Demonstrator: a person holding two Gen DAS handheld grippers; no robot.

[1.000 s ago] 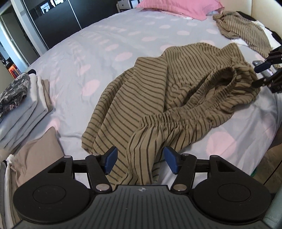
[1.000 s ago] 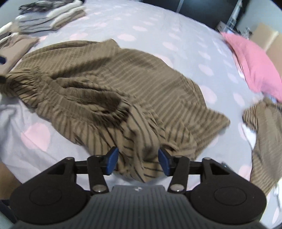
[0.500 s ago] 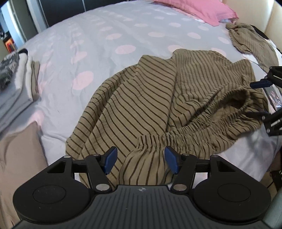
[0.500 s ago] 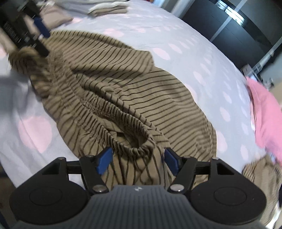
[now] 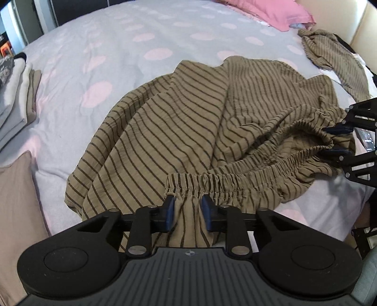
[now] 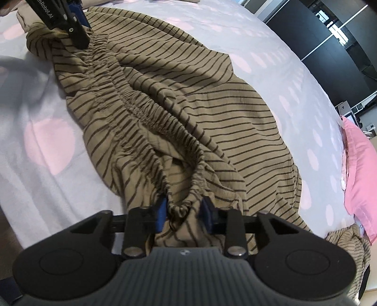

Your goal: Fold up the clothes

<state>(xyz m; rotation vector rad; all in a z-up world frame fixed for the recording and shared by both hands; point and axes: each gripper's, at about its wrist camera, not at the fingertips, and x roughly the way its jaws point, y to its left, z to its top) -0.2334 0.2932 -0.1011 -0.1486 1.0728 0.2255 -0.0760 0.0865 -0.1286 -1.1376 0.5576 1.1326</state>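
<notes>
A tan garment with dark stripes and an elastic waistband (image 5: 179, 131) lies spread on the bed; it also shows in the right wrist view (image 6: 188, 98). My left gripper (image 5: 187, 209) is shut on the near end of the waistband (image 5: 188, 188). My right gripper (image 6: 183, 210) is shut on the other end of the waistband (image 6: 186, 200). In the left wrist view the right gripper (image 5: 339, 141) shows at the right edge. In the right wrist view the left gripper (image 6: 70, 23) shows at the top left. The waistband runs stretched between the two.
The bed has a pale cover with pink dots (image 5: 132, 54). A stack of folded clothes (image 5: 16, 82) lies at the left, a beige folded piece (image 5: 16, 200) near it. A second striped garment (image 5: 334, 54) and a pink pillow (image 5: 264, 9) lie at the far right.
Both grippers have closed from open onto the ends of the waistband. The waistband is now drawn out straighter between them.
</notes>
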